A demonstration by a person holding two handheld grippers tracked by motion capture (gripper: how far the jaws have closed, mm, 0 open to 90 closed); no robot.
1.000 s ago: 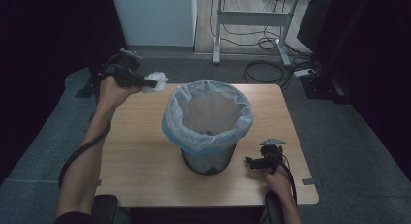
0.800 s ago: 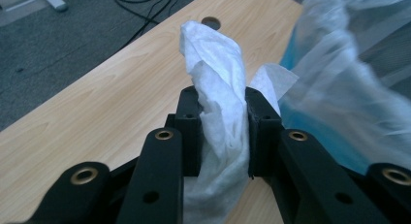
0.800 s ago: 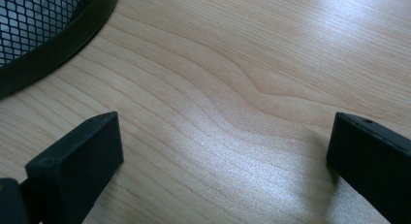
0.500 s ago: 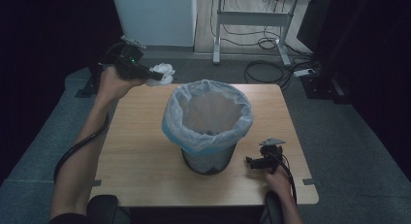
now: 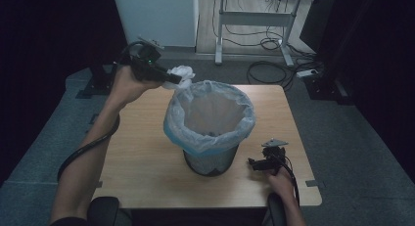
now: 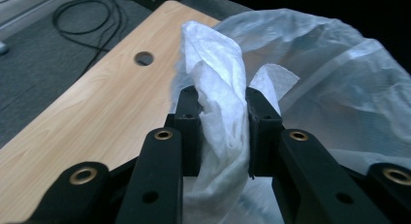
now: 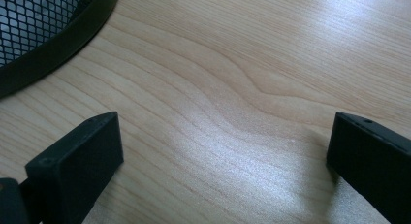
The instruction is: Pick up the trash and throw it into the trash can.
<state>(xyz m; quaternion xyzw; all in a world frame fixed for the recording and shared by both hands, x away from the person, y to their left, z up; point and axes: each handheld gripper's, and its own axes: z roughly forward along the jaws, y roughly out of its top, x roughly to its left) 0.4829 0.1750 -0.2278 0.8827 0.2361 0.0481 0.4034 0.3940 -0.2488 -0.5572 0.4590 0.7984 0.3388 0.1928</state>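
High view: at upper left of the frame, our left gripper [image 5: 177, 80] clamps a crumpled white tissue [image 5: 181, 73] just at the far-left rim of the bin [image 5: 210, 160], whose clear liner bag [image 5: 210, 133] sits mid-frame on the wooden table [image 5: 142, 157]. At lower right, our right gripper [image 5: 255, 162] rests on the table with jaws spread wide, holding nothing. We judge the carrying step nearly done; next we must bring the tissue over the opening and release.
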